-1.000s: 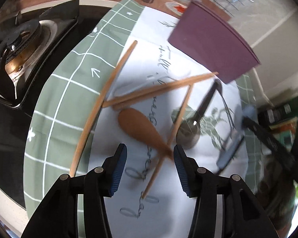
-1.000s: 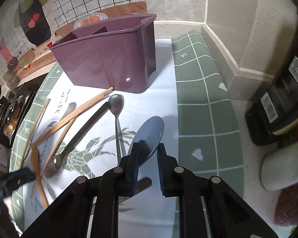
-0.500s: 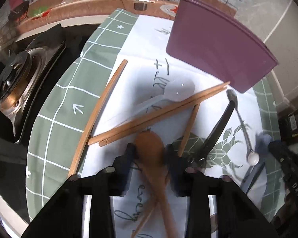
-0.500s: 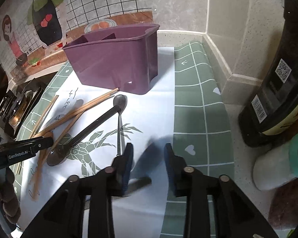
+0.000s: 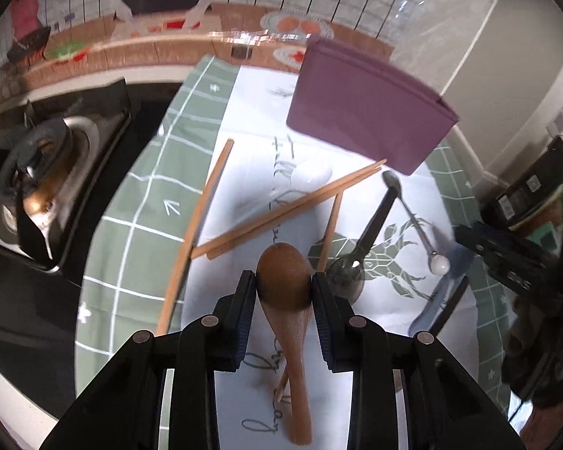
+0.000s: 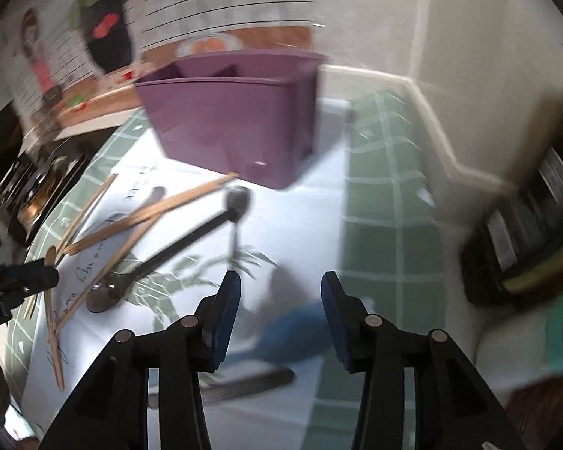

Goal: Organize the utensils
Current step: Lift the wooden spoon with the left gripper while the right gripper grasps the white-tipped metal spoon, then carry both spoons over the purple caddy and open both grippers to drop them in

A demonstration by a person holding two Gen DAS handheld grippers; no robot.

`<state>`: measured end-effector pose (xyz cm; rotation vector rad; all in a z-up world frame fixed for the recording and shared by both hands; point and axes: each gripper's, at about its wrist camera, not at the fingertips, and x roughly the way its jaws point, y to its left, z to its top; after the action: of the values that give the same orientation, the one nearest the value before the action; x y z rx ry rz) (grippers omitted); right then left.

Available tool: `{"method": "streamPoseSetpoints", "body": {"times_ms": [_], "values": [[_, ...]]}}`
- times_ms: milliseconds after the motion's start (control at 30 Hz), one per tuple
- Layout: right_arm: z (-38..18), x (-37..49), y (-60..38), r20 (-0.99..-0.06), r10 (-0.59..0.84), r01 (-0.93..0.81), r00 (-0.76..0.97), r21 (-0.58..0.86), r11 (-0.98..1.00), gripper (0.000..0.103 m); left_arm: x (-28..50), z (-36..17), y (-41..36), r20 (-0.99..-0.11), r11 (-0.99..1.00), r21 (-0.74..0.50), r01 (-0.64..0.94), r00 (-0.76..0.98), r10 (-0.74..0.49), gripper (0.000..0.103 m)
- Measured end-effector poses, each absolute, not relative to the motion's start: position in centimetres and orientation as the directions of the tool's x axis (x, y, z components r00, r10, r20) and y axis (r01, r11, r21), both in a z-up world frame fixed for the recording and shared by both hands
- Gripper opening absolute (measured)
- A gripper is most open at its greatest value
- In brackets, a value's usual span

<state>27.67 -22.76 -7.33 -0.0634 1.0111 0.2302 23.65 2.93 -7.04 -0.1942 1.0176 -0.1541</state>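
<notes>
The left tongs [image 5: 283, 287] are clenched on the bowl of a wooden spoon [image 5: 287, 300], whose handle runs back beneath them over the surface [image 5: 244, 172]. Ahead lie crossed chopsticks [image 5: 292, 206], with a black spoon [image 5: 360, 247] ahead to their right and the purple caddy [image 5: 364, 112] farther on. The right tongs [image 6: 279, 294] are released, spread wide above a blurred blue spoon [image 6: 296, 333], with the purple caddy [image 6: 236, 123] straight ahead.

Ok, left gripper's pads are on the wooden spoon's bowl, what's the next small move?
Probably lift it straight up. The left gripper pinches the wooden spoon by its bowl, and its handle crosses a chopstick, so dragging would likely disturb that before heading to the purple caddy.
</notes>
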Motion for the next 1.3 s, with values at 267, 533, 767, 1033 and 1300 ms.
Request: {"method": "streamPoseSetpoints", "body": {"times_ms": [267,533,767,1033,1300], "values": [[-8.3,27.2,-20.6,-0.882,0.226,-0.368,0.415,0.064,0.927,0.042,21.8,-5.2,3.9,-0.794,0.966,-0.252,0.049,0.56,-0.236,0.031],[-10.6,26.4,-19.7,-0.887,0.141,-0.328,0.44,-0.012,0.945,0.021,21.6,-5.2,3.6,-0.791,0.965,-0.258,0.056,0.561,-0.244,0.031],[-6.4,24.5,-20.0,-0.839,0.149,-0.316,0.522,-0.028,0.948,0.02,21.0,-3.7,3.0,-0.766,0.962,-0.25,0.109,0.586,-0.265,0.031],[1.7,23.3,-19.8,-0.74,0.136,-0.256,0.658,-0.051,0.965,0.02,20.8,0.0,3.2,-0.692,0.953,-0.24,0.185,0.655,-0.302,0.031],[6.6,22.1,-19.3,-0.698,0.144,-0.24,0.701,-0.042,0.97,0.02,20.9,3.9,3.0,-0.622,0.939,-0.217,0.267,0.703,-0.344,0.031]]}}
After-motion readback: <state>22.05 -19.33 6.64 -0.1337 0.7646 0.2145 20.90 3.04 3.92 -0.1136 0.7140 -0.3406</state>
